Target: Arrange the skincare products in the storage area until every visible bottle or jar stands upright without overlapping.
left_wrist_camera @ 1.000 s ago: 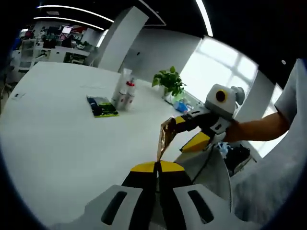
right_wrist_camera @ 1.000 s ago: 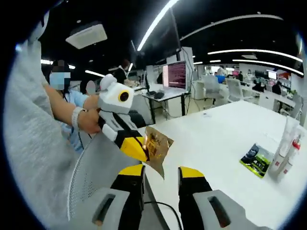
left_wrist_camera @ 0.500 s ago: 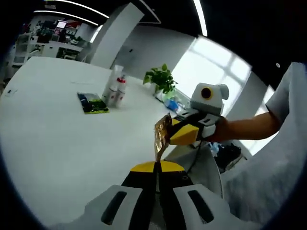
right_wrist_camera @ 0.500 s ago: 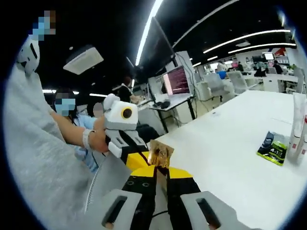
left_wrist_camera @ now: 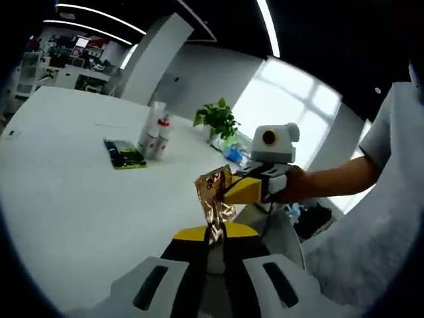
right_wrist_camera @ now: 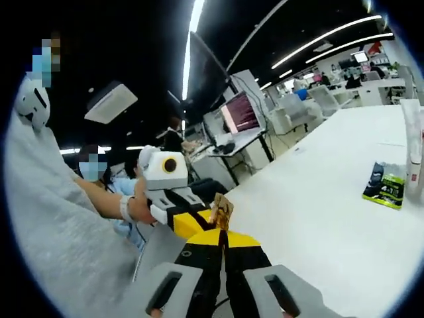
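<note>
Since a second ago the right gripper's jaws have come together on the gold foil sachet, which earlier hung between them while they stood apart; the sachet now looks more crumpled and twisted.

Left gripper view: the left gripper (left_wrist_camera: 211, 233) pinches the lower end of the gold foil sachet (left_wrist_camera: 212, 197), and the right gripper (left_wrist_camera: 233, 189) comes in from the right and grips its upper edge, a person's hand (left_wrist_camera: 296, 191) behind it. Beyond the sachet, on the white table (left_wrist_camera: 73, 199), lie a green-and-black sachet (left_wrist_camera: 124, 153) and, just beside it, two white bottles (left_wrist_camera: 154, 129), one with a red collar, both upright. Farther back past the bottles stands a potted plant (left_wrist_camera: 217, 119) near the bright window.

Right gripper view: the right gripper (right_wrist_camera: 221, 236) is clamped on the sachet (right_wrist_camera: 221, 211), seen here edge-on and small, with the left gripper (right_wrist_camera: 199, 221) touching it from the left. The green-and-black sachet (right_wrist_camera: 385, 186) lies far right of the foil sachet on the table (right_wrist_camera: 318, 218); a bottle (right_wrist_camera: 414, 149) is cut off at the edge. Behind the foil sachet is a desk with a lit monitor (right_wrist_camera: 238, 112).
</note>
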`<state>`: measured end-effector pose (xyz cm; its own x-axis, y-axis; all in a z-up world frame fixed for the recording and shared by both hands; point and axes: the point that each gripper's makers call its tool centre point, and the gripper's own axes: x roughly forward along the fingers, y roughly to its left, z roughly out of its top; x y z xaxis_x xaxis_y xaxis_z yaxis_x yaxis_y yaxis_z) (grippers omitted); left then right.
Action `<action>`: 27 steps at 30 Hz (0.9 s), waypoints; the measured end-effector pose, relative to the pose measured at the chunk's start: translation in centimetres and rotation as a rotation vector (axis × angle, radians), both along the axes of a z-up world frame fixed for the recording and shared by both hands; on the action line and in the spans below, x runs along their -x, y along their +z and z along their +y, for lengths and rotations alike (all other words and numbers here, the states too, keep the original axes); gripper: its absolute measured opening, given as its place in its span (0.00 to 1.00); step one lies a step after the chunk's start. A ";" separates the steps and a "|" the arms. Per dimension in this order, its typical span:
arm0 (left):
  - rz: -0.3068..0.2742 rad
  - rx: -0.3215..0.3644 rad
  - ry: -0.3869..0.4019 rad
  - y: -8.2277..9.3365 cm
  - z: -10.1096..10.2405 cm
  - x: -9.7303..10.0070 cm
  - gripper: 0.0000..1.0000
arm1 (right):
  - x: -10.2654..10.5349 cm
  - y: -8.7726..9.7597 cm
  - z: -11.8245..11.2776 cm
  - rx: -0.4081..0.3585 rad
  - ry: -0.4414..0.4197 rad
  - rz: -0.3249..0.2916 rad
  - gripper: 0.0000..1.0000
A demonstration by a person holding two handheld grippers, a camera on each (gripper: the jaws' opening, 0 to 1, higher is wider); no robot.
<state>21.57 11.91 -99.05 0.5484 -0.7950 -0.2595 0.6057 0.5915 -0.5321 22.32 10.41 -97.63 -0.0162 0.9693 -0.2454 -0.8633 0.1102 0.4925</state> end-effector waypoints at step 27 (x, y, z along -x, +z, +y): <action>0.066 0.057 0.005 0.3 0.2 0.1 0.00 | 1.6 -1.3 0.0 0.004 0.031 0.082 0.00</action>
